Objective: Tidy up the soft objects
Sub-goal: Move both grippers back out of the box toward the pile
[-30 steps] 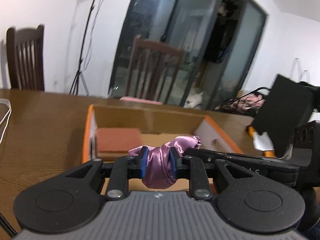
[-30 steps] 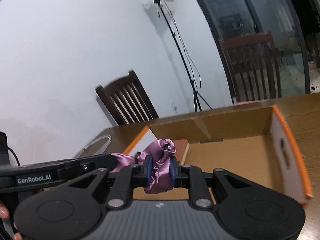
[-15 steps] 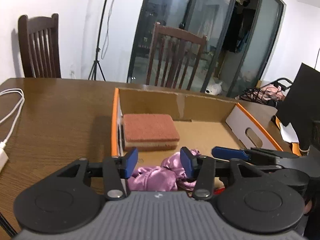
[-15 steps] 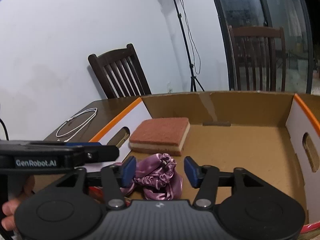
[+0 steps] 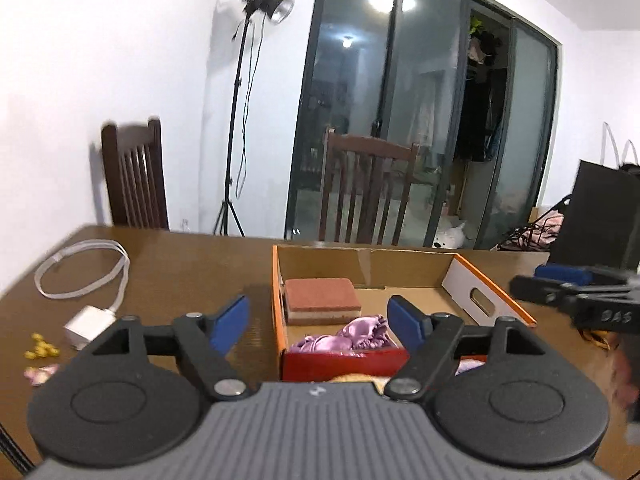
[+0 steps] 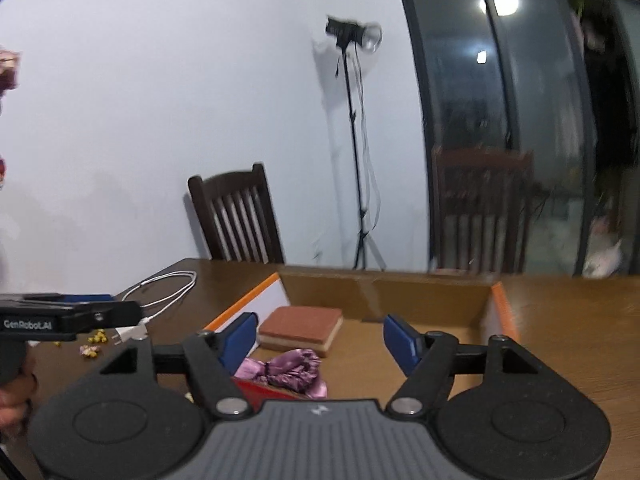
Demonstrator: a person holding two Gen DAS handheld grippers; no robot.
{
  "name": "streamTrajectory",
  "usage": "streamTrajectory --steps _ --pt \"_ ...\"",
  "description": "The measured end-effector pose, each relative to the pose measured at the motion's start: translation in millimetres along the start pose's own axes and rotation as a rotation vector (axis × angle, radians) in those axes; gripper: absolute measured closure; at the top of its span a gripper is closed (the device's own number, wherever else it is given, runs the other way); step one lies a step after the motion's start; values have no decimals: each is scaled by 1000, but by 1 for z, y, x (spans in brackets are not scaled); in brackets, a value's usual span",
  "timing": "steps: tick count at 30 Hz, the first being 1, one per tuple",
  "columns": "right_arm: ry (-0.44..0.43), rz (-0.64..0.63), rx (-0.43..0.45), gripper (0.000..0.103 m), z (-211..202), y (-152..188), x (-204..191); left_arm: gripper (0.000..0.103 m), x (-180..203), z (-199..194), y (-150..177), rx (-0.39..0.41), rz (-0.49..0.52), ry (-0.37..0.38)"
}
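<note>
A purple satin scrunchie (image 5: 347,337) lies loose in the near corner of the open cardboard box (image 5: 486,295), in front of a reddish sponge block (image 5: 321,300). My left gripper (image 5: 320,320) hangs above and in front of the box, its jaws opening wide, nothing between them. In the right wrist view the scrunchie (image 6: 294,372) rests by the sponge (image 6: 302,326), and my right gripper (image 6: 320,338) is also opening, with nothing between its pads. Each gripper shows at the edge of the other's view.
The box sits on a brown wooden table (image 5: 180,276). A white cable and charger (image 5: 86,322) and small yellow bits (image 5: 40,350) lie to the left. Two dark chairs (image 5: 136,184) and a light stand (image 5: 236,128) stand behind the table. A black bag (image 5: 600,216) is at the right.
Both grippers let go of the scrunchie, which dropped into the box's near corner. Both then opened wider, pulled back from the box and rose.
</note>
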State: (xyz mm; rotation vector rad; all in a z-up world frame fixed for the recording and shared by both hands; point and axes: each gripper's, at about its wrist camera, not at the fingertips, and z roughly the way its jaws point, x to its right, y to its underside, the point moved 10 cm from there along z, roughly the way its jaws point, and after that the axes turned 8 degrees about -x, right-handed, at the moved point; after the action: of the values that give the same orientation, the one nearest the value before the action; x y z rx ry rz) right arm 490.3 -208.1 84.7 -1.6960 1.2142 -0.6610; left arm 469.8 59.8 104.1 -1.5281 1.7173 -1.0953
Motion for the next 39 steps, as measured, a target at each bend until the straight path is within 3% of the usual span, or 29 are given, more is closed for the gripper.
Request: streamTrajectory --steps 1,6,11,18,21,25,30,39 --pt "14 -10 13 21 -13 1 0 21 5 -14 2 11 14 -4" --pt "32 1 44 20 -76 24 -5 14 34 -68 20 50 42 35" --pt "38 9 38 15 -119 61 -18 7 55 -106 63 34 32 44" --pt "65 -26 -20 10 -155 126 -32 6 60 -129 136 -62 -33 12" --pt "107 -52 -44 10 -166 149 -31 6 56 -138 159 -94 -39 -12" --pt "85 -4 -72 10 -175 175 -30 6 58 -144 179 -126 -39 -18" --pt "69 13 -99 10 -172 192 -32 6 62 -142 185 -143 -18 -23" --pt "69 63 -109 10 -149 184 -12 6 67 -101 168 -165 -21 -9"
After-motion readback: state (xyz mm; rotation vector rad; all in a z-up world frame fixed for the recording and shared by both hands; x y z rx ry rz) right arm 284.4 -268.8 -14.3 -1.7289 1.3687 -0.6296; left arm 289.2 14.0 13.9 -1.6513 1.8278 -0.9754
